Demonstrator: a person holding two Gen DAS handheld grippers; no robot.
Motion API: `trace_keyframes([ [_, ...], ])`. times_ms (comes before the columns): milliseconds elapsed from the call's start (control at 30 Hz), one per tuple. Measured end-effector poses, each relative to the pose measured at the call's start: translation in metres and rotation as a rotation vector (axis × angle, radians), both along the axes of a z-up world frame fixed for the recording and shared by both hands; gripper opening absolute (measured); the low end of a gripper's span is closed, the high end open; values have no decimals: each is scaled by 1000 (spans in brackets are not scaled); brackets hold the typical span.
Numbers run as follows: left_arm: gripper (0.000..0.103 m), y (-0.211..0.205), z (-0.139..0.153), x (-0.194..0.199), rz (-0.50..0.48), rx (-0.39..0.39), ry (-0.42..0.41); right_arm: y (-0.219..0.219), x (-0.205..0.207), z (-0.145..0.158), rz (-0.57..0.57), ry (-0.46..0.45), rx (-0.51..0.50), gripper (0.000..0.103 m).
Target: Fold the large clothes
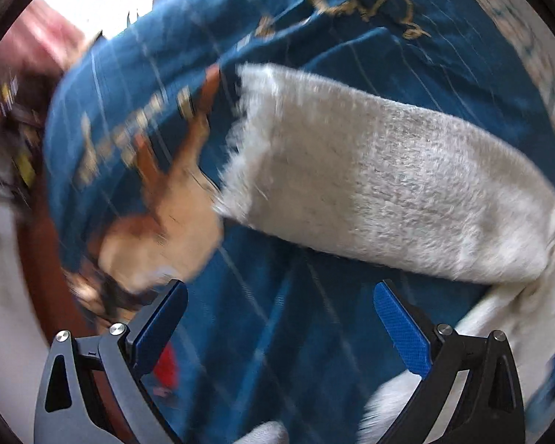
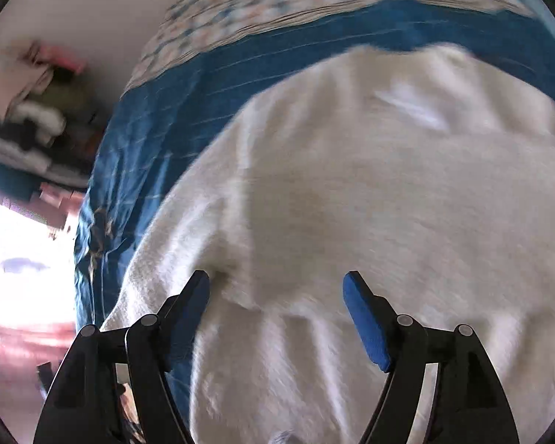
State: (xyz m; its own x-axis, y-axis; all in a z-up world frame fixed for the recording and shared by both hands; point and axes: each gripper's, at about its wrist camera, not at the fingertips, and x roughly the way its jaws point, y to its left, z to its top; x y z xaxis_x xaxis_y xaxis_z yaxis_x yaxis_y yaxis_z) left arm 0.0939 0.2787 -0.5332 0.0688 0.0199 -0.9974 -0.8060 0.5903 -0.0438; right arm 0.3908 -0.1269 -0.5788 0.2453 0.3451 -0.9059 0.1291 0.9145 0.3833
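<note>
A fluffy white sweater lies on a blue bedspread. In the left wrist view one sleeve [image 1: 388, 177] stretches across the spread [image 1: 277, 333], its cuff toward the left. My left gripper [image 1: 279, 296] is open and empty, above the blue spread just below the sleeve. In the right wrist view the sweater's body [image 2: 370, 203] fills most of the frame, wrinkled near the bottom. My right gripper [image 2: 275, 288] is open and empty, hovering over the sweater's lower part. Both views are motion-blurred.
The bedspread [image 2: 166, 118] has thin pale stripes and a gold and tan printed design [image 1: 159, 192]. A patterned cover [image 2: 277, 0] lies at the far end. A stack of folded clothes [image 2: 29, 129] sits to the left. The bed's left edge drops to a reddish floor [image 2: 29, 351].
</note>
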Motion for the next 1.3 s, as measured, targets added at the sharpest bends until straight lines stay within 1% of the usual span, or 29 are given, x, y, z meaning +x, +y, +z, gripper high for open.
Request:
trace_keyframes([
  [67,102,11,-15,0,74,-64,-42,-20,-12,-5,-40,48,-13,76],
  [133,102,31,-39,3,203,-154,-110,-38,-17,-13,-77,77,-12,76],
  [167,102,39,-47,4,250,-176,-143,-45,-19,-18,-88,91,-16,76],
  [200,98,47,-53,6,289,-180,-163,-45,-23,-27,-101,110,-28,76],
  [267,88,63,-60,17,339,-125,-172,-42,-27,-38,-121,130,-38,76],
  [300,72,72,-58,26,348,-64,-179,-39,-27,-36,-123,130,-36,76],
  [333,48,76,-55,32,344,-31,-180,-34,-28,-38,-123,127,-36,76],
  [367,35,83,-51,42,326,-5,-201,-28,-28,-41,-122,123,-45,76],
  [400,24,93,-45,56,294,7,-254,-19,-28,-44,-120,120,-68,76],
  [467,24,106,-33,76,246,56,-297,-7,-26,-46,-125,123,-82,76],
  [500,24,115,-28,91,202,74,-329,0,-24,-48,-130,128,-83,76],
  [567,24,133,-24,121,116,86,-381,7,-19,-49,-136,134,-76,76],
  [633,25,143,-33,141,56,55,-397,18,-11,-51,-123,134,-107,76],
  [667,28,154,-42,154,35,24,-391,21,-9,-50,-116,134,-135,76],
  [733,36,166,-58,163,32,-41,-382,31,2,-54,-98,131,-227,76],
  [767,38,162,-61,166,42,-58,-389,35,7,-53,-101,113,-250,76],
  [833,53,167,-64,167,81,-105,-459,40,16,-51,-118,67,-226,76],
  [867,56,162,-60,169,93,-118,-481,43,19,-54,-133,65,-202,75],
  [900,56,163,-61,167,111,-122,-495,46,25,-62,-148,72,-121,70],
  [933,56,161,-63,166,116,-120,-493,50,29,-71,-152,95,-70,46],
  [967,56,162,-64,165,119,-117,-486,57,34,-81,-145,126,-40,32],
  [1000,56,164,-63,166,116,-105,-476,68,40,-93,-124,156,-52,31],
  [1033,56,161,-64,162,115,-99,-470,73,43,-97,-108,159,-83,31],
  [1100,56,156,-63,166,111,-83,-448,78,47,-99,-96,164,-96,30],
  [1167,56,147,-56,171,104,-68,-427,75,47,-89,-116,168,-65,29],
  [1200,56,146,-52,170,102,-64,-429,70,44,-75,-129,128,-66,29],
  [1233,56,142,-52,168,102,-60,-428,73,44,-67,-118,109,-107,29],
  [1267,56,139,-51,169,104,-47,-423,75,45,-66,-100,107,-134,29],
  [1300,56,137,-48,162,104,-35,-427,78,44,-74,-80,131,-121,29],
])
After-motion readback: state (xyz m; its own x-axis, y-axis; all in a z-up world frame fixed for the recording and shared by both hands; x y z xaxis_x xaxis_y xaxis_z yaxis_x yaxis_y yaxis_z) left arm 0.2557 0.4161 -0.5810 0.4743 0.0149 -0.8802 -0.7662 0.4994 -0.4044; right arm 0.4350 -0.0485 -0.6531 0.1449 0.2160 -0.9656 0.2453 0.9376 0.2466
